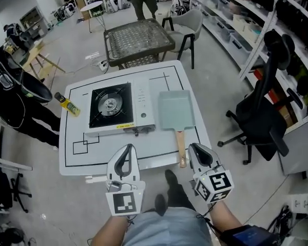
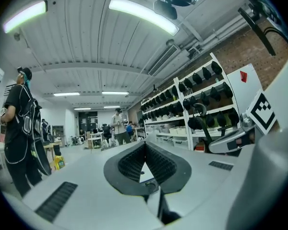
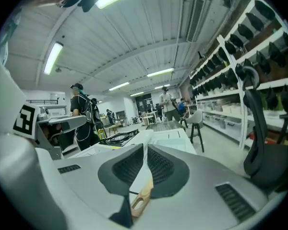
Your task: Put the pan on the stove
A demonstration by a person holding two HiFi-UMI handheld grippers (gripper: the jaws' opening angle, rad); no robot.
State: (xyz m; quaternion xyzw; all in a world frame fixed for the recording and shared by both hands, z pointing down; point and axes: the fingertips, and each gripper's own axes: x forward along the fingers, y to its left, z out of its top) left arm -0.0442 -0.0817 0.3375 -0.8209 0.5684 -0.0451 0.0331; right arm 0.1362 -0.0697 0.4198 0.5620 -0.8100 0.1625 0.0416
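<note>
The pan (image 1: 175, 109), a pale green rectangular one, lies flat on the white desk (image 1: 143, 152) just right of the stove (image 1: 118, 109), close beside it but not on it. Its wooden handle (image 1: 181, 145) points toward the bottom of the frame and reaches the desk's near edge. The stove sits at the middle of the desk with its black burner plate bare. A yellow bottle (image 1: 68, 104) lies at the desk's left edge, well apart from the pan.

In the head view both tongs hover at the lower part of the frame, over the near edge of the desk. The left tongs (image 1: 128, 147) are at lower centre-left, below the stove, with their tips together and nothing between them (image 2: 145, 145). The right tongs (image 1: 193, 146) are just right of the handle's end, also closed and empty (image 3: 145, 147). In the right gripper view the handle's end (image 3: 141, 200) shows low behind the closed tips, not clamped.

A black office chair (image 1: 262, 117) stands right of the desk, and a person (image 1: 15, 101) in black stands at the left edge of the frame.
</note>
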